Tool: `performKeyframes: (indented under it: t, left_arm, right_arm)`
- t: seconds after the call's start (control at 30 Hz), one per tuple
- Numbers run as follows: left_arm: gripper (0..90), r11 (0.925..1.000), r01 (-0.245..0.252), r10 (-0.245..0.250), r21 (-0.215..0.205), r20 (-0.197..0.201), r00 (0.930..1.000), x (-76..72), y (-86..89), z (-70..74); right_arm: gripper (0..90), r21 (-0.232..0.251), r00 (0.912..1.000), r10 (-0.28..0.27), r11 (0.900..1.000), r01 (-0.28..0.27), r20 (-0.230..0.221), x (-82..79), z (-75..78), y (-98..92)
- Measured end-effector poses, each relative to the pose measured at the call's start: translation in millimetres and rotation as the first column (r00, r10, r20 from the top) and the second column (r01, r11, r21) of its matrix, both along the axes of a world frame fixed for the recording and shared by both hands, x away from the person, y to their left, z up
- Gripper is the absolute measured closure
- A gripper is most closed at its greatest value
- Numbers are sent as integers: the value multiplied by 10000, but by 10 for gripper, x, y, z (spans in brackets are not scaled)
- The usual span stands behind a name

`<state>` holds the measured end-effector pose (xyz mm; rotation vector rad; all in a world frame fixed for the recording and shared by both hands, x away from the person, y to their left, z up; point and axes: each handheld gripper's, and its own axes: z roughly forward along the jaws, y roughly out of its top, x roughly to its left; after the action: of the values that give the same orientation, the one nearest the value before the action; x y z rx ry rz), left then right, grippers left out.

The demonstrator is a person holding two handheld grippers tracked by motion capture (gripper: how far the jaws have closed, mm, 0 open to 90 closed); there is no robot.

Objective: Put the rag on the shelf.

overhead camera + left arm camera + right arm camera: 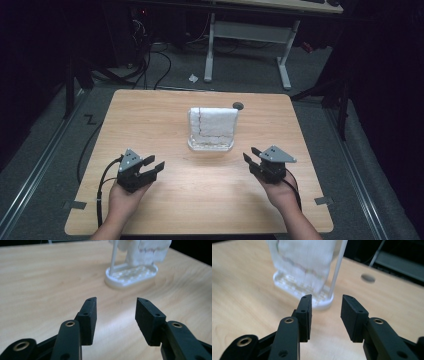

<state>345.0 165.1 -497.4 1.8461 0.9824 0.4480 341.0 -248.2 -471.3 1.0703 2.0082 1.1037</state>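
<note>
White towel (214, 121) draped over white rack (210, 145), table (150, 115) centre, toward 12 o'clock from both hands. Left gripper (152, 167) at 7 o'clock of rack, jaws spread, empty. Right gripper (251, 155) at 4 o'clock of rack, jaws spread, empty, nearer the rack. Both well apart from cloth. Step judged: approach for grab. Best done by aiming each tool at a lower corner of towel, pinching cloth alone, clear of thin rack post (337, 270), then lifting straight up to avoid tipping base.
</note>
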Motion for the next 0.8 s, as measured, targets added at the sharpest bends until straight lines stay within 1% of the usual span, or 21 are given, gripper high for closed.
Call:
performKeyframes:
  t: [0.07, 0.1, 0.13, 0.17, 0.2, 0.23, 0.27, 0.3, 0.33, 0.37, 0.4, 0.5, 0.53, 0.7, 0.8]
  left_arm:
    - [497, 10000, 77, -77, 46, -19, 10000, -141, -21, -121]
    - [492, 9999, 83, -84, 78, 63, 9999, -205, -29, -176]
    - [499, 9996, -8, 8, 293, 2, 10000, -289, -50, -247]
    - [511, 9986, 46, -30, 519, -321, 9995, -301, -81, -261]
    - [489, 9976, 342, -312, 597, -510, 9982, -291, -110, -265]
    - [460, 9956, 562, -530, 748, -446, 9976, -285, -134, -281]
    - [458, 9919, 589, -544, 1129, -428, 9976, -276, -159, -300]
    - [453, 9883, 642, -572, 1386, -538, 9969, -258, -187, -319]
    - [431, 9871, 747, -662, 1419, -639, 9958, -243, -210, -331]
    - [431, 9870, 815, -731, 1383, -646, 9952, -238, -219, -332]
    - [430, 9887, 814, -746, 1262, -582, 9955, -236, -235, -330]
    - [429, 9896, 672, -627, 1275, -393, 9973, -237, -232, -318]
    - [429, 9903, 637, -589, 1234, -422, 9974, -237, -221, -319]
    - [429, 9922, 441, -401, 1166, -366, 9985, -238, -176, -314]
    - [429, 9941, 382, -346, 1020, -366, 9987, -234, -160, -309]
  right_arm:
    - [552, 25, 9994, -38, 10000, 39, -353, -77, -144, -12]
    - [533, 2, 9990, -113, 9999, 113, -443, -129, -225, -24]
    - [518, 49, 9988, -179, 9998, 181, -465, -177, -295, -43]
    - [521, 121, 9986, -243, 9996, 249, -478, -265, -424, -91]
    - [504, -55, 9964, -68, 10000, 64, -849, -294, -491, -118]
    - [471, -270, 9935, 43, 9996, -74, -1135, -294, -500, -130]
    - [483, -427, 9955, -38, 9991, -2, -951, -302, -499, -151]
    - [484, -471, 9964, -128, 9988, 89, -838, -296, -509, -180]
    - [482, -178, 9924, -225, 9996, 205, -1209, -249, -536, -219]
    - [482, -178, 9924, -225, 9996, 205, -1209, -249, -536, -219]
    - [483, -102, 9913, -270, 9996, 259, -1286, -242, -543, -221]
    - [478, -347, 9942, -66, 9994, 29, -1069, -239, -542, -193]
    - [478, -405, 9945, -51, 9992, 9, -1042, -245, -541, -184]
    - [476, -497, 9942, 70, 9987, -124, -1073, -234, -553, -175]
    - [474, -463, 9940, 57, 9989, -108, -1091, -230, -556, -184]
